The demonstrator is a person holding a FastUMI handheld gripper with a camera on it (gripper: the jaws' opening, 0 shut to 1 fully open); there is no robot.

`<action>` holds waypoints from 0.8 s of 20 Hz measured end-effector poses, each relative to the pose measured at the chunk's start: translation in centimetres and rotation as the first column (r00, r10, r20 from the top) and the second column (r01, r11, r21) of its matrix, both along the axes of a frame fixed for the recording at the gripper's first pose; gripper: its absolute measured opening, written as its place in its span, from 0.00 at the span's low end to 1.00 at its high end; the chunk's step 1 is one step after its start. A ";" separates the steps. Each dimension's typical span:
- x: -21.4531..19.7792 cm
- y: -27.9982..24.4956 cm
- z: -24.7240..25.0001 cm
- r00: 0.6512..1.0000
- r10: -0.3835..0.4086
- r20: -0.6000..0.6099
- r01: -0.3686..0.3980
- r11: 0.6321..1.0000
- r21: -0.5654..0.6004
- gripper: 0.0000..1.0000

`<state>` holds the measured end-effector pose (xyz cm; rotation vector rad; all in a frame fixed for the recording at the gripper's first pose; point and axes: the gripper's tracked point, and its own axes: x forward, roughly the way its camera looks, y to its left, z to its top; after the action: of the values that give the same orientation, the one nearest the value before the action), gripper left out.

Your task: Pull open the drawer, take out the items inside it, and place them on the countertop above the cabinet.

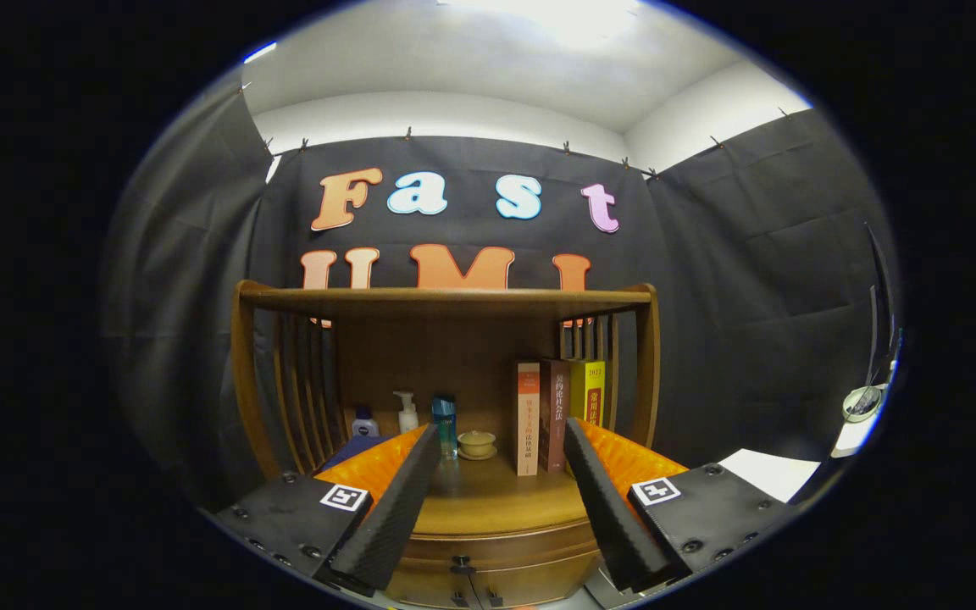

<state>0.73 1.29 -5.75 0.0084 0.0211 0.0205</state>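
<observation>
A wooden cabinet stands ahead of me, with its countertop [496, 500] between and just beyond my fingers. Below the countertop's front edge runs the drawer front [505, 551], shut, with a small dark knob [460, 562] low between my fingers. My gripper [501, 440] is open, its two black ridged fingers spread wide with nothing between them. It hovers a little in front of and above the drawer. What lies in the drawer is hidden.
On the countertop stand three books [556, 415], a small lidded cup on a saucer [477, 444], a teal bottle [445, 421], a white pump bottle [407, 413] and a small blue-capped bottle [364, 421]. A wooden shelf [446, 298] on slatted sides spans above them.
</observation>
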 end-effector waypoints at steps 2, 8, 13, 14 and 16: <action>0.4 0.1 -2.7 1.000 -0.002 -0.025 0.002 1.000 0.011 0.97; 1.0 0.9 -12.7 0.996 -0.001 -0.095 0.002 1.000 0.010 0.97; 1.0 2.2 -21.5 0.992 0.007 -0.123 -0.017 0.997 -0.080 0.97; 1.0 2.7 -22.9 0.991 0.017 -0.135 -0.026 0.998 -0.062 0.97; 1.1 3.5 -25.5 0.988 0.025 -0.151 -0.029 0.999 -0.027 0.97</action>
<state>1.80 4.76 -31.22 -0.0191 0.1726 0.0464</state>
